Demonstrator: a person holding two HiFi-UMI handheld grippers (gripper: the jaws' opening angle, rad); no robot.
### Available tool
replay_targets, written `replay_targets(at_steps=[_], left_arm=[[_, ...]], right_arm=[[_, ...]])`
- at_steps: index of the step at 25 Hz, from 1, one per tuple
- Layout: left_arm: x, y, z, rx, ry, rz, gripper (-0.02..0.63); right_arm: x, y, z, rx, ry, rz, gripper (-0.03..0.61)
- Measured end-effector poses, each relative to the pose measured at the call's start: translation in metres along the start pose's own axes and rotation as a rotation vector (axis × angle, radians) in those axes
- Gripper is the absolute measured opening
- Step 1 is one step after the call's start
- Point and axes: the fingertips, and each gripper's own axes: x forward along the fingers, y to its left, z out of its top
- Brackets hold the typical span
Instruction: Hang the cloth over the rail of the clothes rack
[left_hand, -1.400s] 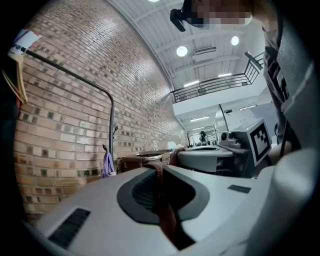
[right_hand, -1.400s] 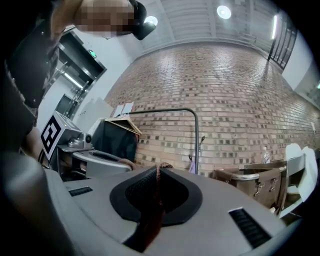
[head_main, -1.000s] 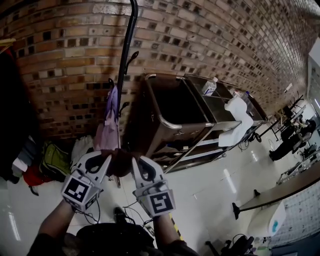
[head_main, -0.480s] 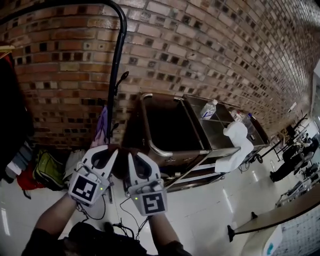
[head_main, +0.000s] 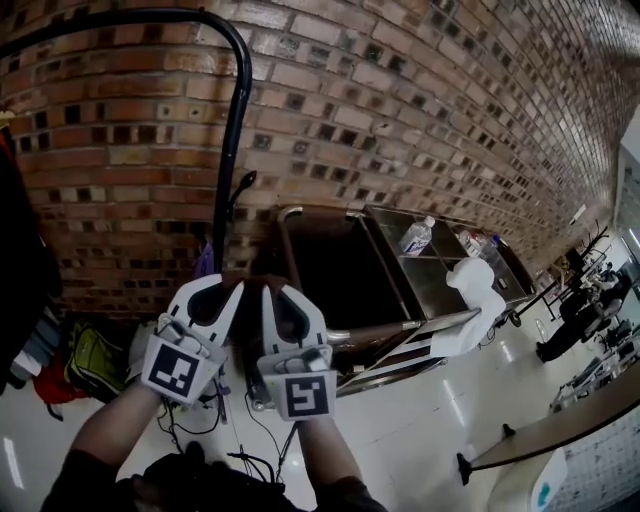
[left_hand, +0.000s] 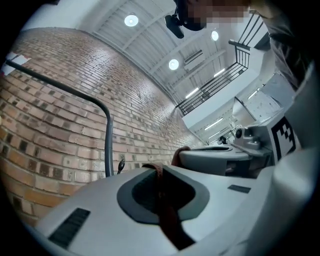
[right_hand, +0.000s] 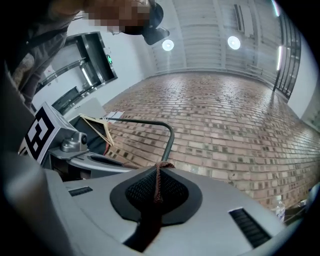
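A dark brown cloth (head_main: 247, 300) is stretched between my two grippers, held up in front of the brick wall. My left gripper (head_main: 224, 290) is shut on one edge of the cloth (left_hand: 163, 200). My right gripper (head_main: 272, 292) is shut on the other edge of the cloth (right_hand: 157, 186). The black rail (head_main: 130, 16) of the clothes rack runs across the top and bends down into a post (head_main: 229, 160) just above and behind the grippers. The rail (left_hand: 75, 92) stands ahead in the left gripper view, and the rail (right_hand: 150, 122) also shows in the right gripper view.
A steel cart (head_main: 330, 250) stands right of the post, with a water bottle (head_main: 418, 236) and a white cloth (head_main: 476, 290) on it. Bags (head_main: 93, 357) lie on the floor at left. A purple garment (head_main: 205, 262) hangs on the post. A wooden hanger (right_hand: 99, 128) hangs on the rail.
Both grippers have risen with the cloth held between them and stand closer to the rack's post. The bend of the rail has come into view at the top.
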Motion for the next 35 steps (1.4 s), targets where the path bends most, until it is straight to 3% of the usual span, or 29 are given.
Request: replay_targets(at_steps=[8,11,18,22,29,35], left_arm=[[0.065,0.035,0.004,-0.076,0.002,-0.149,0.041],[0.095,0.047,0.013,-0.080,-0.019,-0.186,0.041],[0.149,0.059,0.045,-0.051,-0.139,-0.176,0.041],[0.176,0.060,0.056,-0.095,-0.137,-0.199,0.041],[0.221,0.071,0.075,-0.134,-0.124,-0.232,0.041],[0.253,0.085,0.107,-0.125,-0.163,-0.219,0.041]], right_arm=[[0.057,-0.037,-0.006,-0.008,0.033,-0.073,0.029],[0.078,-0.056,-0.003,-0.054,0.044,-0.085,0.029],[0.109,-0.104,0.017,-0.099,-0.042,-0.086,0.029],[0.121,-0.126,0.024,-0.109,-0.068,-0.070,0.028],[0.145,-0.171,0.038,-0.038,-0.147,-0.039,0.029],[0.172,-0.203,0.065,-0.008,-0.210,-0.023,0.029]])
